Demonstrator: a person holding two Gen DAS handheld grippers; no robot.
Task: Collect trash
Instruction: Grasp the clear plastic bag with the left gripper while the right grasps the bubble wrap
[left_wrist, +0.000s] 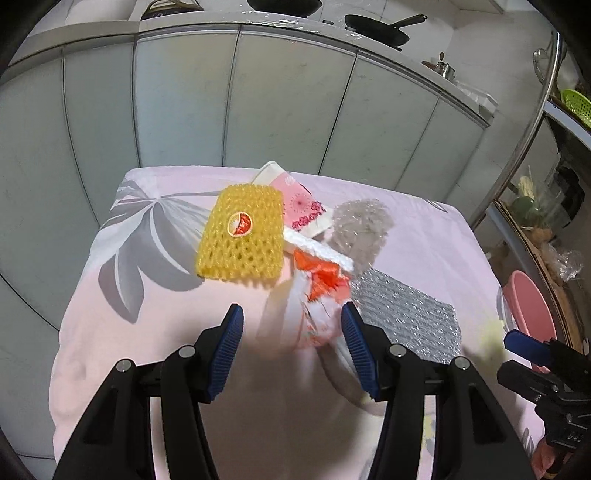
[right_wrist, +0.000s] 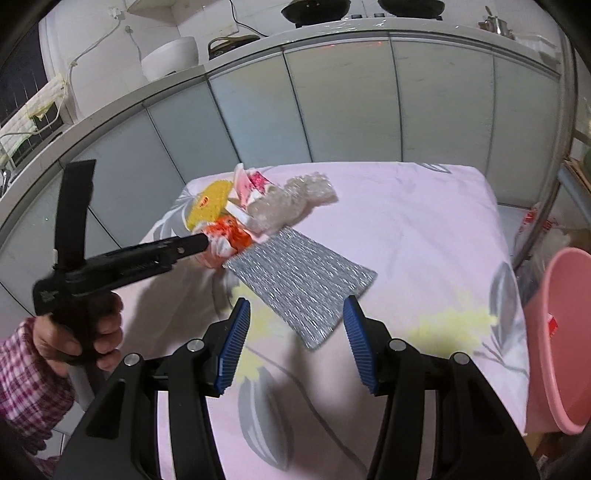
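Soft matt floral cloth (right_wrist: 424, 236), yellow foam net (left_wrist: 242, 238), shiny silver bubble foil (right_wrist: 306, 291), glossy pink plastic bin (right_wrist: 561, 332)

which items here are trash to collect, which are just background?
Trash job:
- yellow foam net
- pink printed packet
- orange-and-white wrapper
- white foam strip
- clear bubble wrap
- silver padded sheet
- pink bin, likely the drop spot

Background:
- frying pan
- green basket
- kettle

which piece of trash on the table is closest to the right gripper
The flat silver bubble-foil sheet: its corner reaches between the right gripper fingers, while the other scraps are piled farther back.
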